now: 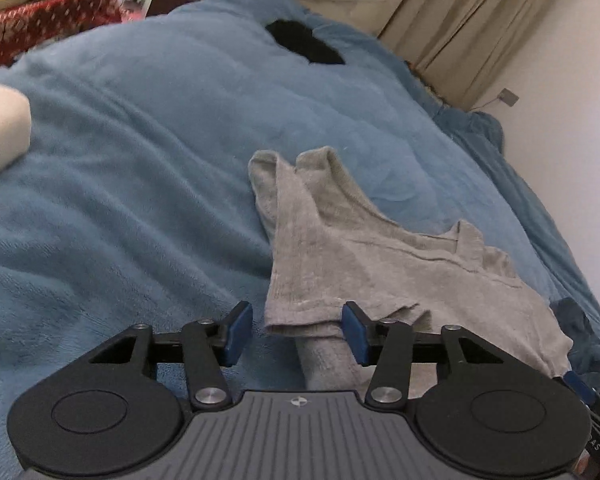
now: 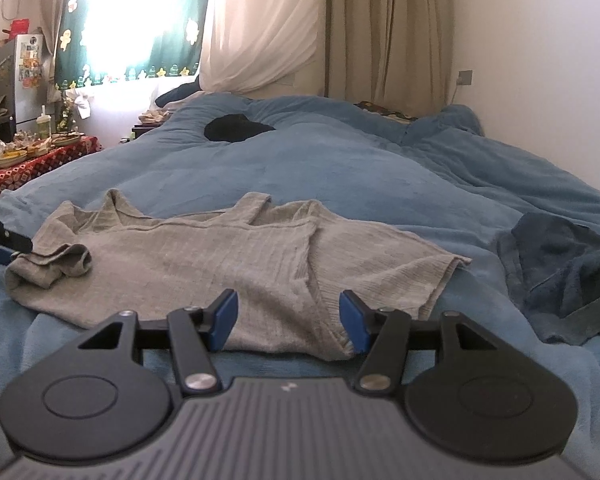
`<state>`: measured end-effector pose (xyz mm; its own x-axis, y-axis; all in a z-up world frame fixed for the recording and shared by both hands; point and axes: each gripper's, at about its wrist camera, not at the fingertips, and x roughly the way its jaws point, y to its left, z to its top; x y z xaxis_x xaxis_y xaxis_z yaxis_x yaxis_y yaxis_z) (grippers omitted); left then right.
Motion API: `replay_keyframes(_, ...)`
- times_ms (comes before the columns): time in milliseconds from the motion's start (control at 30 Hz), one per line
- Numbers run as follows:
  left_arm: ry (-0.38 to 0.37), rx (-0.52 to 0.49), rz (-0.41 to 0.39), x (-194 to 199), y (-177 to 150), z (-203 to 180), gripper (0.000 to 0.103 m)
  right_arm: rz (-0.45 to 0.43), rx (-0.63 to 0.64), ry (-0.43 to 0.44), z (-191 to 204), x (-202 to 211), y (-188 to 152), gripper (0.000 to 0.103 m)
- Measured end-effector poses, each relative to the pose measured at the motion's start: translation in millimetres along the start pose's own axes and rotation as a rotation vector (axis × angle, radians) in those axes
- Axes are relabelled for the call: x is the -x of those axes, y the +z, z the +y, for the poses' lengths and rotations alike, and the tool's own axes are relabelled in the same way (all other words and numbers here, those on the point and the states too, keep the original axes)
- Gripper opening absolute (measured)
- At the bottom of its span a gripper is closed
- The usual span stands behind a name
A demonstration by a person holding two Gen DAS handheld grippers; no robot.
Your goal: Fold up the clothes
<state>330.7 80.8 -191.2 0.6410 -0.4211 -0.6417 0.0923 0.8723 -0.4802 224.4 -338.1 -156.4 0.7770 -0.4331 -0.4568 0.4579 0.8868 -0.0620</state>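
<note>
A grey ribbed tank top (image 2: 204, 256) lies partly folded on the blue blanket (image 2: 340, 176); its straps point away and one side is folded over the middle. It also shows in the left wrist view (image 1: 364, 256). My left gripper (image 1: 298, 332) is open, its jaws on either side of the top's rolled corner. My right gripper (image 2: 288, 322) is open at the top's near hem, with the cloth between the blue pads (image 2: 225, 320). The left gripper also shows at the left edge of the right wrist view (image 2: 0, 236).
A dark blue garment (image 2: 560, 272) lies crumpled to the right of the top. A black garment (image 2: 236, 128) lies far up the bed. A table with a red patterned cloth (image 2: 36, 164) stands left of the bed. Curtains (image 2: 380, 28) and a wall bound the far side.
</note>
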Motion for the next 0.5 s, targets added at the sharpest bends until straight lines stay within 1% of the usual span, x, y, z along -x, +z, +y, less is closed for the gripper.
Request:
replay_keyframes(33, -0.008, 0.009, 0.007, -2.3, 0.8, 1.1, 0.011, 0.000, -0.002, -0.003, -1.0, -0.3, -0.1, 0.061)
replay_keyframes(133, -0.037, -0.010, -0.036, 5.3, 2.1, -6.9, 0.010, 0.004, -0.014, -0.009, -4.1, -2.3, -0.5, 0.061)
replay_keyframes(233, -0.025, -0.078, -0.075, 9.6, 9.6, -27.9, 0.010, 0.006, -0.021, -0.011, -6.1, -3.7, -1.3, 0.061)
replay_keyframes(333, -0.044, -0.130, -0.080, 2.0, 20.2, -52.7, 0.010, 0.006, -0.023, -0.011, -7.1, -4.2, -1.9, 0.061)
replay_keyframes(367, -0.036, -0.158, -0.076, -2.5, 23.4, -61.8, 0.010, 0.006, -0.021, -0.012, -7.3, -4.4, -2.0, 0.061)
replay_keyframes(467, 0.069, -0.320, -0.054, -12.1, 29.5, -92.9, 0.010, 0.002, -0.010, -0.020, -8.2, -4.0, -1.5, 0.061)
replay_keyframes(500, 0.086, -0.356, -0.046, -11.9, 29.5, -97.7, 0.010, -0.001, -0.009, -0.020, -9.0, -3.4, -1.0, 0.061)
